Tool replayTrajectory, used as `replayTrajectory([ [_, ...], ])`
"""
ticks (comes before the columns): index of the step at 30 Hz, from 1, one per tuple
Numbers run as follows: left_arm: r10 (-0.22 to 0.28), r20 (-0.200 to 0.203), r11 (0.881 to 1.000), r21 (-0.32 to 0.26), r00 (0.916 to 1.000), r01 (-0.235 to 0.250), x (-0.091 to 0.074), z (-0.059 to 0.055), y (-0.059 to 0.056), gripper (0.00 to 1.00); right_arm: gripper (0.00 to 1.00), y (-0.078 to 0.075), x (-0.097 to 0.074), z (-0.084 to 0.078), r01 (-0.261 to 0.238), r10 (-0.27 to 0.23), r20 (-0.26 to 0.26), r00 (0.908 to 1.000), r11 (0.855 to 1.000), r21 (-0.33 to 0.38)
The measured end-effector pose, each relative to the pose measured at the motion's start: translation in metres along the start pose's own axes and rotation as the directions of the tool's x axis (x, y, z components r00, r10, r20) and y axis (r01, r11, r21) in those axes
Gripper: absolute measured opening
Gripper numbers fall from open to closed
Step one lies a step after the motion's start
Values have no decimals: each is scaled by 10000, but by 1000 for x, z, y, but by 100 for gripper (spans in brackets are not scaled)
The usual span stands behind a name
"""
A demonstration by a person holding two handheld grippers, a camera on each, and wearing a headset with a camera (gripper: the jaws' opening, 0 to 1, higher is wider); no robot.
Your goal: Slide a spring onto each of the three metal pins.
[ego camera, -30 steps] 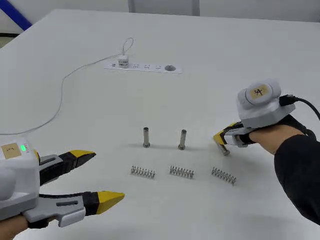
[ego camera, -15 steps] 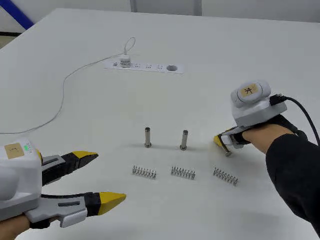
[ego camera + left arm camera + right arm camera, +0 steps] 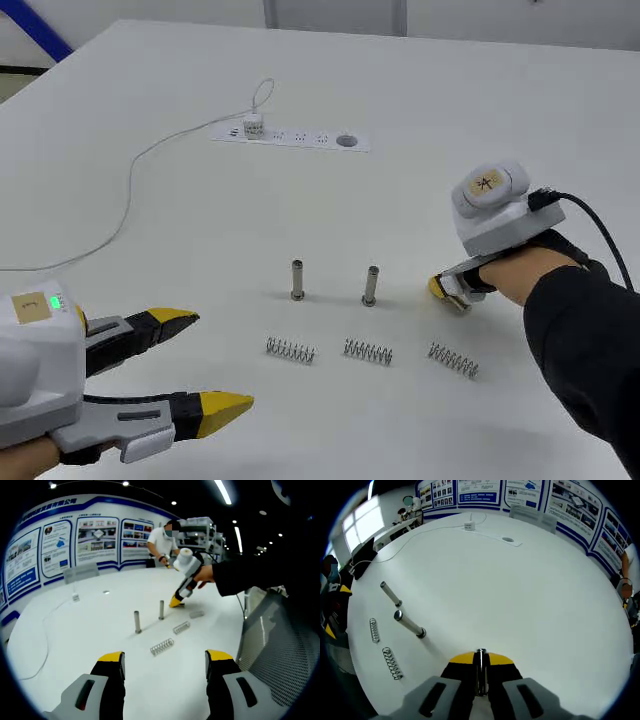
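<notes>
Two metal pins stand upright on the white table, one [image 3: 297,279] to the left of the other [image 3: 371,285]. The third pin [image 3: 456,301] is tilted, its lower end near the table, and my right gripper [image 3: 450,290] is shut on it. In the right gripper view that pin [image 3: 480,672] sits between the closed yellow-tipped jaws of the right gripper [image 3: 480,660]. Three springs lie in a row in front of the pins: left [image 3: 290,350], middle [image 3: 367,352], right [image 3: 453,360]. My left gripper [image 3: 205,362] hovers open at the near left, holding nothing; its own view shows the pins [image 3: 136,621] and springs [image 3: 162,646] ahead.
A white power strip [image 3: 290,135] lies at the back of the table, and its cable [image 3: 130,190] curves away to the left edge. A person [image 3: 162,542] stands at a distant bench in the left gripper view.
The right gripper has rolled a little over the table with the pin still in its jaws. The left gripper has barely moved. The pins and springs lie as before.
</notes>
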State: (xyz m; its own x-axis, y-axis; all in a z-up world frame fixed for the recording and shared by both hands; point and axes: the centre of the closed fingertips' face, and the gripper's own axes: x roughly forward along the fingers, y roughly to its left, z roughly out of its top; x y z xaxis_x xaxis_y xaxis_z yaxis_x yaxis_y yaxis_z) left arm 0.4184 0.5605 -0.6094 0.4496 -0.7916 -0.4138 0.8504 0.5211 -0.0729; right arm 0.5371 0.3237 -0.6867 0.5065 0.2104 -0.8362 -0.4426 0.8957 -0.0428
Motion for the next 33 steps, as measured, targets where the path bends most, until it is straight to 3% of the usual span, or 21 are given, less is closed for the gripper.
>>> replayTrajectory([
  [8, 29, 25, 10000, 65, 10000, -29, -1, 2, 0, 66, 8, -4, -3, -1, -20, 13, 302, 9995, 9998, 215],
  [9, 37, 44, 10000, 68, 10000, -37, -2, 2, 0, 66, 8, -4, -7, 2, -67, 51, 543, 9985, 9996, 277],
  [20, 36, 69, 9999, 136, 10000, -37, -1, 4, 0, 65, 9, 1, -36, 3, -144, 113, 1226, 9924, 9996, 245],
  [33, 5, 80, 9998, 194, 10000, -6, -1, 6, -2, 65, 9, 7, -50, 3, -125, 87, 1756, 9844, 9997, 205],
])
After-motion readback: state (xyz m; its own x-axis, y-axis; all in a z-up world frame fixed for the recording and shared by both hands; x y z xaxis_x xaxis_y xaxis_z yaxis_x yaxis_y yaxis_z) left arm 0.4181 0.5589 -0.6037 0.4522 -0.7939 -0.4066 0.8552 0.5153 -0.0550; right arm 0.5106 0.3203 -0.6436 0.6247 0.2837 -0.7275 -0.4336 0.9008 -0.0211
